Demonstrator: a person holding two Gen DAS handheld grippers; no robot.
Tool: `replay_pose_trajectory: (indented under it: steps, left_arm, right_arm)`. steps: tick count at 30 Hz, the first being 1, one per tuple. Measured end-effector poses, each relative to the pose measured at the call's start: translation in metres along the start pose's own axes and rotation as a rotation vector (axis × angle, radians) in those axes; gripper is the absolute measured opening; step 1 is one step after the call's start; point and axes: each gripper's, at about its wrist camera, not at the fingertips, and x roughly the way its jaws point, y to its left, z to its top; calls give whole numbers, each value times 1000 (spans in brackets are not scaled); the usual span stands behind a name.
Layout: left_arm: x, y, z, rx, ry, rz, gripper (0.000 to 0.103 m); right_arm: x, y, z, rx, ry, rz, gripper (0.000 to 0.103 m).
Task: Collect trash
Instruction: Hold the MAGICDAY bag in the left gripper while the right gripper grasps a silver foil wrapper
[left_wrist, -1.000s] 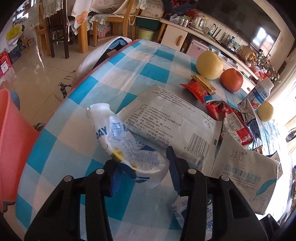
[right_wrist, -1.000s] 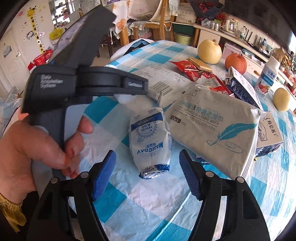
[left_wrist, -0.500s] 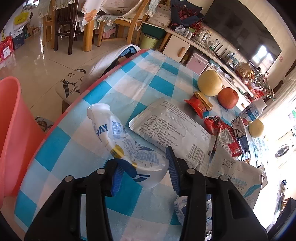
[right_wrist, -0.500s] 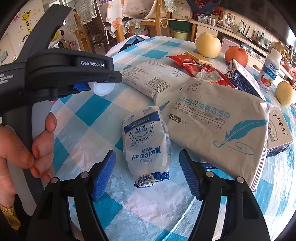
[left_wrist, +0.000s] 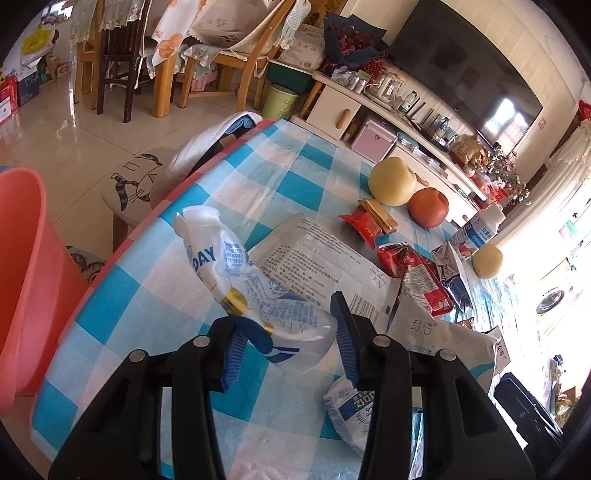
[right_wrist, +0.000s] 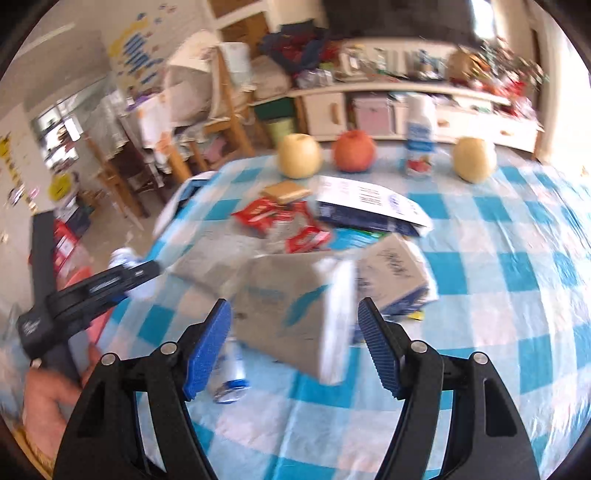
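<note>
My left gripper (left_wrist: 288, 343) is shut on the lower end of a crumpled clear plastic wrapper (left_wrist: 229, 266) with blue print. The wrapper sticks up over the checked table (left_wrist: 280, 173) near its left edge. A small white and blue packet (left_wrist: 351, 410) lies just right of the fingers. In the blurred right wrist view my right gripper (right_wrist: 293, 343) is open with nothing between the pads. It hovers over a large grey wipes pack (right_wrist: 288, 306). The small packet (right_wrist: 231, 373) shows partly behind its left finger. The left gripper's body (right_wrist: 92, 291) and the hand on it (right_wrist: 48, 391) are at the left.
A pink bucket (left_wrist: 22, 266) stands on the floor left of the table. Red snack wrappers (left_wrist: 413, 280), a flat printed bag (left_wrist: 317, 258), a dark carton (right_wrist: 369, 214), a small box (right_wrist: 395, 273), two pears, an apple (right_wrist: 352, 149) and a milk bottle (right_wrist: 419, 144) lie farther back.
The left gripper has lifted the wrapper a little higher over the table. The right gripper has rolled and swung right, from over the small packet to over the wipes pack.
</note>
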Motion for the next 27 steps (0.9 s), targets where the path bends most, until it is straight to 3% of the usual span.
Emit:
replay_pose_trajectory:
  steps: [2, 4, 10, 17, 21, 22, 23, 27]
  left_arm:
    - [1, -2, 0, 7, 5, -7, 45]
    - [1, -4, -2, 15, 8, -12, 45]
    - [-3, -3, -3, 19, 6, -22, 45]
    - [-3, -2, -4, 22, 6, -25, 45]
    - [-4, -2, -6, 22, 7, -30, 45]
    - [-4, -3, -6, 22, 8, -29, 45]
    - [-3, -2, -6, 21, 10, -28, 45]
    - [-5, 1, -6, 3, 9, -32, 45]
  right_arm:
    - [14, -5, 2, 30, 53, 26, 58]
    - [22, -2, 1, 16, 76, 46, 51]
    - [22, 14, 4, -35, 19, 130, 50]
    - [32, 30, 7, -70, 11, 182, 50]
    - [48, 25, 11, -25, 25, 187, 49]
    - [51, 22, 10, -12, 28, 185, 35]
    - [54, 21, 9, -1, 36, 191, 28]
    - [39, 24, 11, -13, -7, 189, 19]
